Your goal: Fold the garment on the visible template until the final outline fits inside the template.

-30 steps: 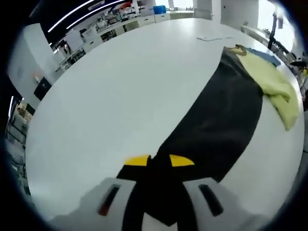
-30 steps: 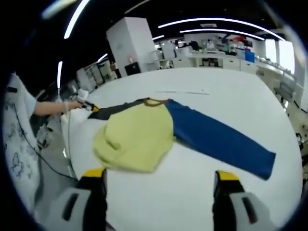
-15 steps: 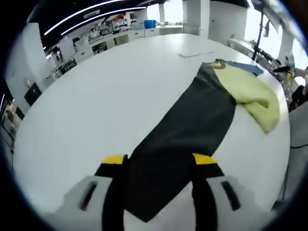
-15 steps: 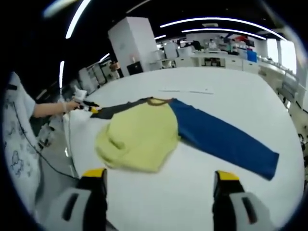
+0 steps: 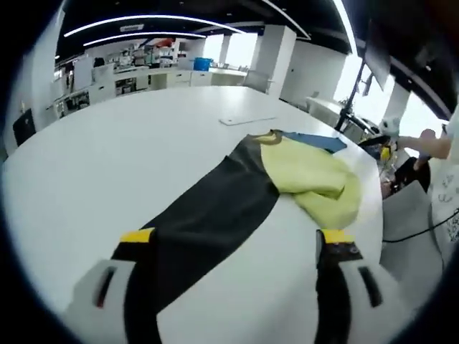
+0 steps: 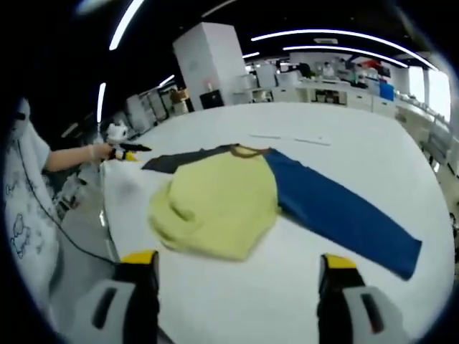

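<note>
A long-sleeved garment lies on the white table [image 5: 100, 158]. Its yellow-green body [image 5: 310, 174] is bunched up, with a black sleeve [image 5: 208, 215] stretched flat toward my left gripper [image 5: 236, 236]. That gripper is open, and the sleeve's end passes under its left jaw. A blue sleeve [image 5: 315, 140] peeks out behind the body. In the right gripper view, the body [image 6: 222, 204] sits in the middle with the blue sleeve [image 6: 337, 211] laid out to the right. My right gripper [image 6: 238, 259] hangs open and holds nothing, short of the garment. The left gripper [image 6: 125, 149] shows at the black sleeve's [image 6: 176, 159] end.
Thin pale template marks [image 5: 247, 120] lie on the table beyond the collar, also seen as marks [image 6: 290, 138] in the right gripper view. The table edge [image 6: 107, 215] runs near a person's sleeve [image 6: 21, 215]. Benches and shelves stand in the background.
My left gripper opened and let go of the black sleeve's end, then lifted back; the sleeve now lies flat. The right gripper stayed open and barely moved.
</note>
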A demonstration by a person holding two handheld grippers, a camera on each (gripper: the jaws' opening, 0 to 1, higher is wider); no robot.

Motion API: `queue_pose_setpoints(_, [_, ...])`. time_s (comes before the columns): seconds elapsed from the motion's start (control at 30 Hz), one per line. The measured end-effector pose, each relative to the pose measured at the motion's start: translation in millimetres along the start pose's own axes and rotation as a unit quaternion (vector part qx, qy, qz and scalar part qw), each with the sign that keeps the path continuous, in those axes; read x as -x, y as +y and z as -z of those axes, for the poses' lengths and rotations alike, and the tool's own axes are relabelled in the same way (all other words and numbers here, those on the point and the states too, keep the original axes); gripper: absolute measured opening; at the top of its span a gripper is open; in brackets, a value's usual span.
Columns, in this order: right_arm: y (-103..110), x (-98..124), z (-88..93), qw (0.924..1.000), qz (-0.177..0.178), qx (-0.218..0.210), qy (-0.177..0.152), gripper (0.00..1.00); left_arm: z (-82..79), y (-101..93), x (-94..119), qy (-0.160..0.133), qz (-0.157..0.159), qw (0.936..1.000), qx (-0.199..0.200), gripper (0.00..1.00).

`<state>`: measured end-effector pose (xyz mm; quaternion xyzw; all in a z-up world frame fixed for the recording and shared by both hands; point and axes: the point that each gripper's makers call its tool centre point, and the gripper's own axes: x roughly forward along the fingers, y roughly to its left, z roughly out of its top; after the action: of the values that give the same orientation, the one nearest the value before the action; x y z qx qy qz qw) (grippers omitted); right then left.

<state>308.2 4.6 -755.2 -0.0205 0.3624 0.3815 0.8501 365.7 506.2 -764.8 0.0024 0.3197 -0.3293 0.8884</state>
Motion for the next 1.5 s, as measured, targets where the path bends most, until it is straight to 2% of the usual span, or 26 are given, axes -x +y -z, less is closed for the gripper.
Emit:
queue_pose_setpoints(0.1, [3.7, -0.3, -2.4, 1.0, -0.006, 0.006, -0.004, 0.93, -4.9, -25.5, 0.2, -0.021, 0.021, 0.9995, 0.014, 0.98])
queue_pose_setpoints(0.23, [10.1, 0.7, -6.9, 0.9998, -0.012, 0.014, -0.011, 0.93, -7.4, -42.5, -1.3, -0.026, 0.033, 0.9991, 0.007, 0.99])
queue_pose_setpoints(0.37, [10.7, 4.8, -5.3, 0.9994, -0.017, 0.027, -0.01, 0.93, -10.6, -51.4, -1.2, -0.029, 0.035, 0.999, 0.003, 0.99])
queue_pose_setpoints(0.47, [14.3, 8.2, -4.0, 0.9992, -0.023, 0.03, -0.013, 0.93, -20.2, -66.2, 0.1, -0.05, 0.039, 0.998, 0.009, 0.99])
queue_pose_setpoints(0.73, [18.4, 6.8, 2.6, 0.9986, -0.034, 0.038, -0.016, 0.93, -34.2, -102.1, -2.0, -0.07, 0.046, 0.9965, -0.006, 0.99])
queue_pose_setpoints(0.97, [26.3, 3.3, 1.3, 0.998, -0.041, 0.04, -0.026, 0.92, -40.5, -125.1, -4.0, -0.065, 0.057, 0.9957, -0.031, 0.99])
queue_pose_setpoints(1.17, [33.8, 5.4, 6.9, 0.9976, -0.045, 0.047, -0.023, 0.92, -52.1, -141.1, -6.3, -0.08, 0.067, 0.9938, -0.04, 0.97])
queue_pose_setpoints(1.5, [38.2, 8.9, 6.1, 0.9972, -0.042, 0.058, -0.021, 0.92, -45.7, -165.7, -14.6, -0.064, 0.079, 0.992, -0.075, 0.97])
